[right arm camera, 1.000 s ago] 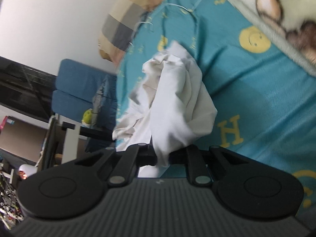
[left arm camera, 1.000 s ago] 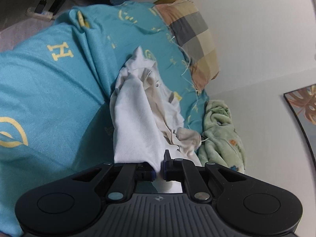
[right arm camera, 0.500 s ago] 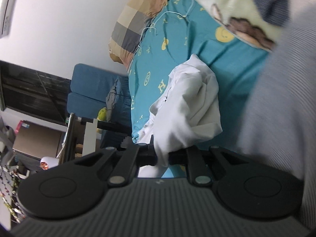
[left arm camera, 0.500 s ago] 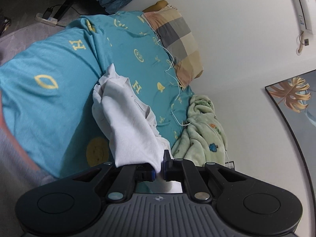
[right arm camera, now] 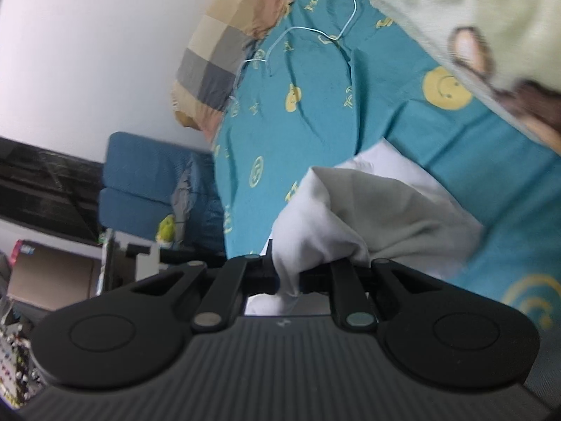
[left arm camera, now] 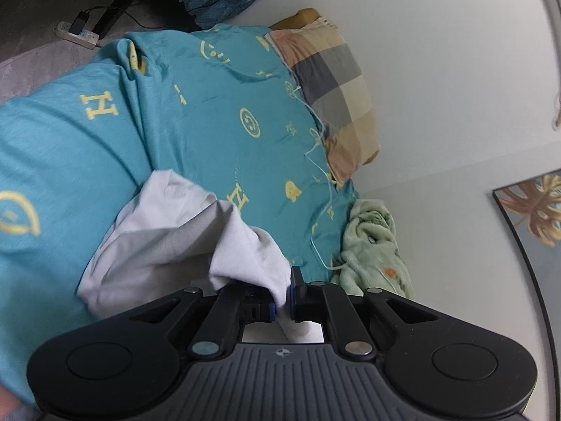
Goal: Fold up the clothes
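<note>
Left hand-held gripper (left arm camera: 281, 294) clamped the white garment (left arm camera: 168, 242), right hand-held gripper (right arm camera: 288, 277) pinched it too (bunched, crumpled) over the teal bed (left arm camera: 210, 133).

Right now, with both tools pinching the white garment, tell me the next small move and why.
Probably draw the left tool and right tool apart to stretch the white garment flat over the teal bedspread. Both are shut on it, and the cloth between them is bunched and creased.

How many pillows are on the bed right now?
1: the checked pillow lies at the head of the bed, against the wall, beyond the white garment both grippers hold. The green blanket could hide another.
</note>
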Action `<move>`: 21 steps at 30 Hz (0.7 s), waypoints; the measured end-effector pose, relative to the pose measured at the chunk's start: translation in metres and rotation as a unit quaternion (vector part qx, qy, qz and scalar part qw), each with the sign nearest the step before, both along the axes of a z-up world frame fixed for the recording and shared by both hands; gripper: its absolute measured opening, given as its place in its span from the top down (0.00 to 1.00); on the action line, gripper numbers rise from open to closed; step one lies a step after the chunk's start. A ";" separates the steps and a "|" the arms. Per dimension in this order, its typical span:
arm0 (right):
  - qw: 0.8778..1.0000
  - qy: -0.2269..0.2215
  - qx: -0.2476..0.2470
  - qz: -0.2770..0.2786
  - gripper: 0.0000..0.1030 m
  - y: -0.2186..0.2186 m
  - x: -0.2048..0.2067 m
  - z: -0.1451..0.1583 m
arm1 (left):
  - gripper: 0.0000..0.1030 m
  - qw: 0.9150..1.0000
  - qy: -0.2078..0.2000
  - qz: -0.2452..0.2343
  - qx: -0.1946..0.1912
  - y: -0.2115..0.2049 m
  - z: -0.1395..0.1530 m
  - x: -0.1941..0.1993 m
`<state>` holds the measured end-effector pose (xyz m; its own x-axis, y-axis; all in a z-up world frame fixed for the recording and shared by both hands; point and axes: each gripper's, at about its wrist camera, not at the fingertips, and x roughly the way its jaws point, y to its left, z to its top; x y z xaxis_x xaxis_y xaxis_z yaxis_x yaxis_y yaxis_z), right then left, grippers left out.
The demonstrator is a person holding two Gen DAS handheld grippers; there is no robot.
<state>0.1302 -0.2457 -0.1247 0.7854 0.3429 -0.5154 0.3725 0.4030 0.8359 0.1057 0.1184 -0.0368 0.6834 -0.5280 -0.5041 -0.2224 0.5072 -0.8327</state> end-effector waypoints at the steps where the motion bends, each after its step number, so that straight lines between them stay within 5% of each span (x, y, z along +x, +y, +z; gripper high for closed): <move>1: 1.000 0.008 -0.003 0.001 0.88 0.000 0.014 -0.005 | 0.93 1.000 0.007 0.000 0.002 0.000 -0.007 0.017; 7: 0.999 0.052 -0.011 0.009 0.87 0.000 0.086 -0.053 | 0.92 0.999 0.044 -0.009 0.009 0.005 -0.066 0.098; 13: 0.997 0.074 -0.024 0.029 0.87 0.001 0.119 -0.090 | 0.92 0.996 0.081 -0.022 0.015 0.010 -0.117 0.137; 21: 0.994 0.062 -0.064 0.071 0.78 0.007 0.127 -0.090 | 0.91 0.995 0.055 -0.048 0.068 0.002 -0.111 0.142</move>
<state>0.2573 -0.2388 -0.2145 0.6620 0.3711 -0.6512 0.4015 0.5580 0.7262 0.2475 0.1208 -0.1475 0.5704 -0.5104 -0.6435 -0.2533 0.6360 -0.7290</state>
